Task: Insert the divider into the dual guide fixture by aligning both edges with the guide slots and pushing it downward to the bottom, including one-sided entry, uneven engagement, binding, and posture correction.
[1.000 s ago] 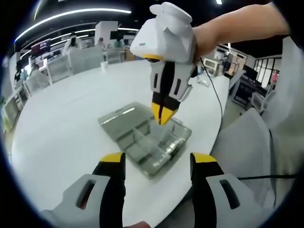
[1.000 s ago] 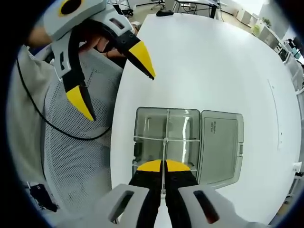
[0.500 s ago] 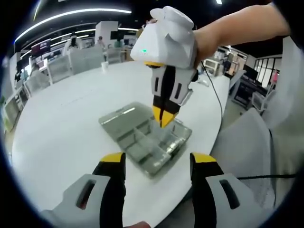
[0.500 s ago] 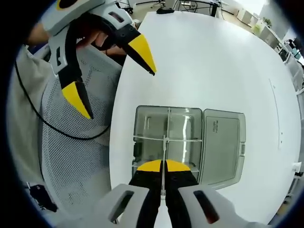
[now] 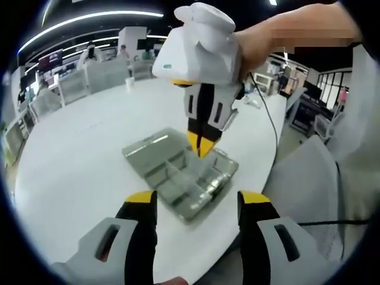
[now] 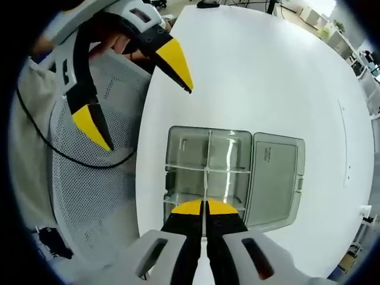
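Two views, little change between them. In the left gripper view, the right hand-held gripper has shifted slightly over the clear box on the worktop, jaws pinched on the thin divider, which now seems lower in its slots; the left hand-held gripper waits wide open near the box. In the right gripper view, the divider stands edge-on in the box's middle, crossing the fitted partitions; compartments look otherwise bare, the lid lying open beside. Seating looks unfinished.
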`<state>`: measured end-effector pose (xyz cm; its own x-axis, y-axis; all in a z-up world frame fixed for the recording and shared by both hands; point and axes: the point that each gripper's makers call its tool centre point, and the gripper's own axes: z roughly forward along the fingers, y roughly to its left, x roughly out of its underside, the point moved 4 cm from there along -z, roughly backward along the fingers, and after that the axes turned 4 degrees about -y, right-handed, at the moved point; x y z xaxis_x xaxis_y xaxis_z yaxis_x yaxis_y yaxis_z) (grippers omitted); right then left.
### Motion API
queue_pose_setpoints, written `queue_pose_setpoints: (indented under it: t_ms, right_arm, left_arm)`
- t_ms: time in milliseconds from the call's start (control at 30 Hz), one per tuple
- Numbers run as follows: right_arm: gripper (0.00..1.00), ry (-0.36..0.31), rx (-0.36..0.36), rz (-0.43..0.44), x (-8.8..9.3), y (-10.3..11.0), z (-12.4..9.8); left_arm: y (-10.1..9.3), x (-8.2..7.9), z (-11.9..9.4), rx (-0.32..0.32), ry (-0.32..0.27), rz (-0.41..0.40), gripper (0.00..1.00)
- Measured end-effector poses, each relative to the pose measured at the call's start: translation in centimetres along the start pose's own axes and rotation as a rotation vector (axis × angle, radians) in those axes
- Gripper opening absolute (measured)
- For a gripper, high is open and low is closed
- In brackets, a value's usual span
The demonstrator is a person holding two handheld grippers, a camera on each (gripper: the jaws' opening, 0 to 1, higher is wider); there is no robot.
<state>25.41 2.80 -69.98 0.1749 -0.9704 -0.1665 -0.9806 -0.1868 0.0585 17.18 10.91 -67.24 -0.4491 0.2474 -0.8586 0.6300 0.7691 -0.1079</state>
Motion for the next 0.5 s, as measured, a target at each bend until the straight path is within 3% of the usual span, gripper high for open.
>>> queue_pose_setpoints:
  t_ms: [267,500]
  right_arm:
    - [0.00,0.032,-0.012,0.015,-0.3,0.3,-1.7]
    - [0.00,0.027,-0.007,-0.010,-0.4,0.7,-3.0]
  left_arm:
    - [0.2,0.1,0.4,0.006,-0.003,0.003,0.50]
    - [-0.2,-1.0,1.7,0.047,-0.027,0.060,0.32]
